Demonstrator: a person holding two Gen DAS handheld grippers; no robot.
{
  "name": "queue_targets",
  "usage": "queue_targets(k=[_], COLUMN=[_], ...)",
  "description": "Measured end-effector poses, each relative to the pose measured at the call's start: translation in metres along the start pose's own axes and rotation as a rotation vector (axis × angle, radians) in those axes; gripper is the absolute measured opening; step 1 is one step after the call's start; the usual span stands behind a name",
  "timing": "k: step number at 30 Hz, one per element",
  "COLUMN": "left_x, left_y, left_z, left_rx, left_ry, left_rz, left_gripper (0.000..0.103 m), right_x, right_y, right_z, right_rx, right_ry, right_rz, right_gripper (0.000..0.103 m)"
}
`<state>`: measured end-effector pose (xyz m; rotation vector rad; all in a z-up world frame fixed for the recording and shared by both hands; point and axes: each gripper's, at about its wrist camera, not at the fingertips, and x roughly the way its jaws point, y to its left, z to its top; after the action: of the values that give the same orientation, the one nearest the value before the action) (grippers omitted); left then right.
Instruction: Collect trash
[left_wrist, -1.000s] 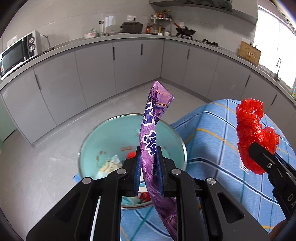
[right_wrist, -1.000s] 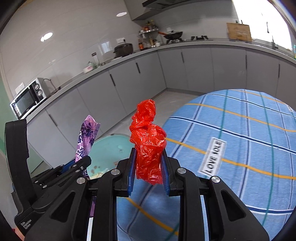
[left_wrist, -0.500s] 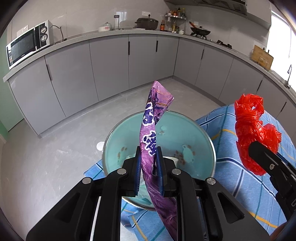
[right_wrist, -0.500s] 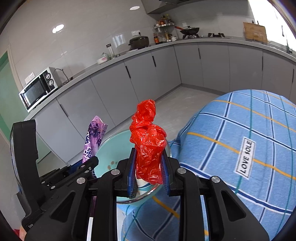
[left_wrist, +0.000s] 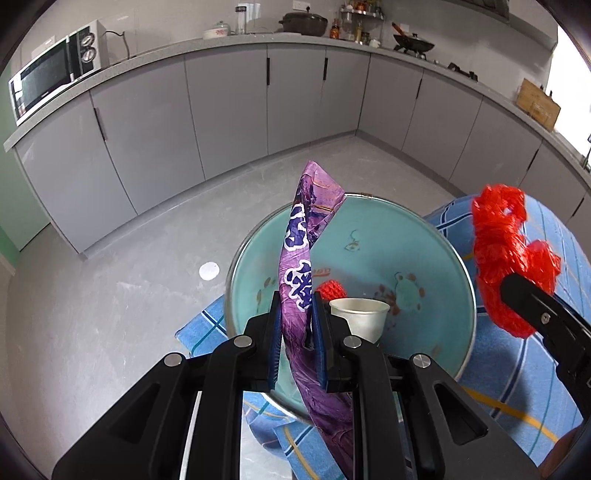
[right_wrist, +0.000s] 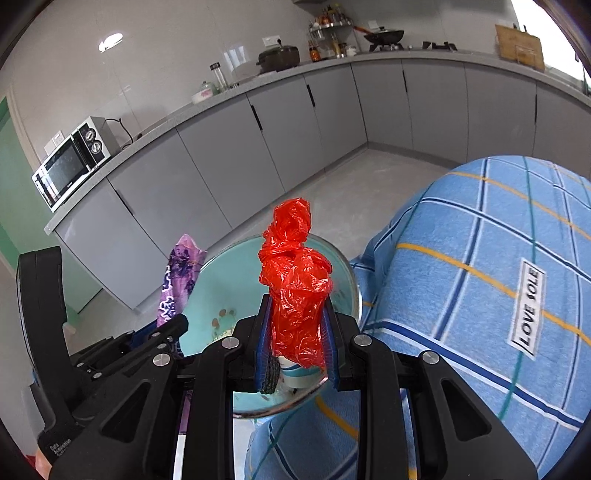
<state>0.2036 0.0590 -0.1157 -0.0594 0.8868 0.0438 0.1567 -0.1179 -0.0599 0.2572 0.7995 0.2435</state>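
the left gripper (left_wrist: 297, 332) clamps a purple snack wrapper (left_wrist: 301, 258) that stands upright over the teal metal-rimmed basin (left_wrist: 436, 251). the right gripper (right_wrist: 297, 336) pinches a crumpled red plastic bag (right_wrist: 295, 284) above the basin's near rim. a white paper cup (left_wrist: 360, 317) and red mesh scrap (left_wrist: 332, 290) lie inside the basin, which sits on the blue plaid cloth (right_wrist: 480, 258).

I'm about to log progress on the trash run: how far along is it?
Some trash already lies in the basin: a paper cup and a red scrap. In hand: the left gripper clamps a purple wrapper, the right gripper a red bag, both over the basin. Left: drop both in.
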Motion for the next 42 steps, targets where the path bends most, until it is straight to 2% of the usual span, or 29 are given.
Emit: queue_targets(k=[5,17,20,22,23,24,26,29,31,34,36,42], left_x=[0.018,0.059,0.062,0.062,0.063,0.063,0.061,0.056,0.053,0.042,0.032,-0.001], left_y=[-0.004,-0.011,-0.014,-0.015,-0.015,-0.015,-0.015,-0.017,-0.018,-0.022,-0.024,-0.016], left_z=[0.006,0.019,0.021,0.02,0.02,0.019,0.02,0.02,0.019,0.017,0.015,0.004], left_rx=[0.024,0.054,0.063,0.063,0.061,0.058,0.058,0.074,0.068,0.074,0.086,0.06], left_ry=[0.042,0.104,0.107,0.112,0.114,0.116,0.106,0.094,0.087,0.055,0.024,-0.011], left_rz=[-0.031,-0.03,-0.015,-0.009,-0.006,0.003,0.022,0.031,0.042,0.067,0.103,0.14], left_gripper=[0.015,0.015,0.016,0.018,0.02,0.034,0.051,0.054,0.062,0.072,0.084,0.088], right_x=[0.024,0.064,0.069,0.071,0.071,0.069,0.064,0.053,0.045,0.031,0.02,-0.005], right_y=[-0.005,-0.015,-0.015,-0.017,-0.018,-0.02,-0.024,-0.03,-0.034,-0.037,-0.037,-0.033], right_z=[0.007,0.01,0.011,0.011,0.012,0.012,0.013,0.016,0.015,0.013,0.01,0.001], right_rx=[0.042,0.056,0.044,0.054,0.063,0.072,0.085,0.109,0.128,0.144,0.142,0.15], right_ry=[0.06,0.141,0.148,0.148,0.148,0.142,0.123,0.096,0.073,0.024,-0.012,-0.078], right_rz=[0.037,0.035,0.035,0.045,0.056,0.062,0.065,0.068,0.067,0.055,0.041,0.025], right_gripper=[0.026,0.026,0.027,0.032,0.045,0.054,0.054,0.054,0.056,0.065,0.071,0.079])
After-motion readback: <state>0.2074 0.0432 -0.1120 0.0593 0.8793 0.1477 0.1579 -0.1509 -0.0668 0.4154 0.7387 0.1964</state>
